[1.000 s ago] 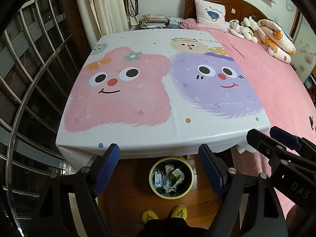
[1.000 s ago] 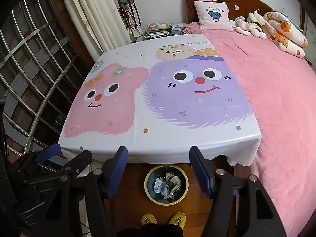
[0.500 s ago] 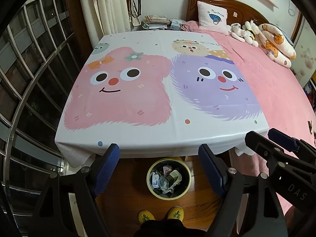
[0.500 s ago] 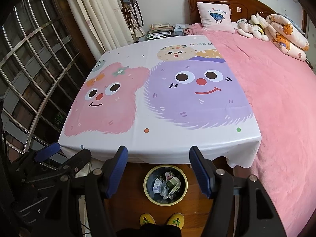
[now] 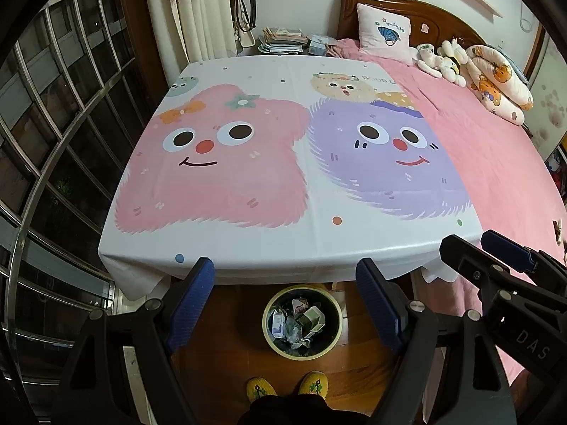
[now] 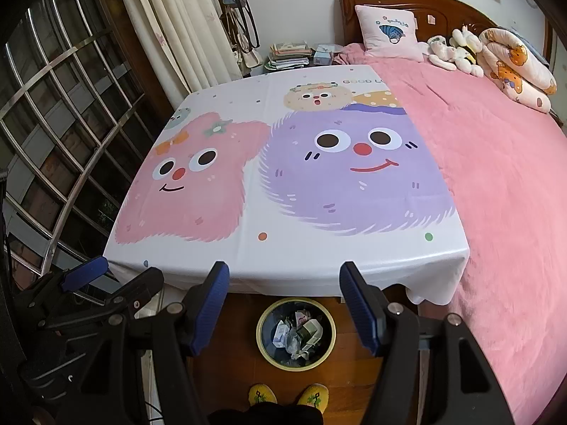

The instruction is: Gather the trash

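Observation:
A round yellow-rimmed trash bin (image 5: 302, 322) stands on the wooden floor at the foot of the bed, filled with crumpled wrappers and small cartons (image 5: 296, 322). It also shows in the right wrist view (image 6: 296, 333). My left gripper (image 5: 288, 283) is open and empty, held high above the bin. My right gripper (image 6: 283, 283) is open and empty too, beside the left one. The cartoon-printed sheet (image 5: 283, 177) on the bed carries no loose trash.
Pink bedspread (image 6: 496, 194) covers the bed's right side, with a pillow (image 6: 388, 37) and plush toys (image 6: 457, 49) at the headboard. A barred window (image 5: 53, 124) is at left. Books (image 6: 287, 55) are stacked on a nightstand. The person's yellow slippers (image 5: 283, 387) stand by the bin.
Both grippers have risen and drawn back slightly, so the bin and bed look a little smaller. Both stay open and empty.

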`<state>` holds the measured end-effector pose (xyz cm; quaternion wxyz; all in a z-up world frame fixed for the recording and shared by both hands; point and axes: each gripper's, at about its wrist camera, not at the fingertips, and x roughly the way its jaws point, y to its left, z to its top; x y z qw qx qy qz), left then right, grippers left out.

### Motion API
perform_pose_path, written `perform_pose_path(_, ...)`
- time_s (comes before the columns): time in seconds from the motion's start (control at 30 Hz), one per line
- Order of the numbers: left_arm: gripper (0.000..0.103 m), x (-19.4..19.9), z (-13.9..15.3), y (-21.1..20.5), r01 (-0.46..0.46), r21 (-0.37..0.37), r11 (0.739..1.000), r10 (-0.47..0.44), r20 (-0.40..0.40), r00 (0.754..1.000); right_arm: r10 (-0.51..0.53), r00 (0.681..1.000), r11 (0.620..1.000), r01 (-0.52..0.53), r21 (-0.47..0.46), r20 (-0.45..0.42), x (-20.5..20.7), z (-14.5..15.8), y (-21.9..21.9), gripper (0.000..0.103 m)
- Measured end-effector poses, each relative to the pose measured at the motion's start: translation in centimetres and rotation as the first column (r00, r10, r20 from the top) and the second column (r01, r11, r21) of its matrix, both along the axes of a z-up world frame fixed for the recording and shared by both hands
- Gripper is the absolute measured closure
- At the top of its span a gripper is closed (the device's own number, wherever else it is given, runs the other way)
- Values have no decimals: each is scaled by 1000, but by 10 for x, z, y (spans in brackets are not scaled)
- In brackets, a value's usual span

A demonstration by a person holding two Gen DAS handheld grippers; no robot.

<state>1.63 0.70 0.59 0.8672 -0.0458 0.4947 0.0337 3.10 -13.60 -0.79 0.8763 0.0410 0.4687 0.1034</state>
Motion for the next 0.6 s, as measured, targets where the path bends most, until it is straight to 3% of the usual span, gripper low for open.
perform_pose_path(0.6,23,3,4,-1,-11,17,1000,11,17,1000,20,1000,1000,-20,3,9,3,3,-6,38)
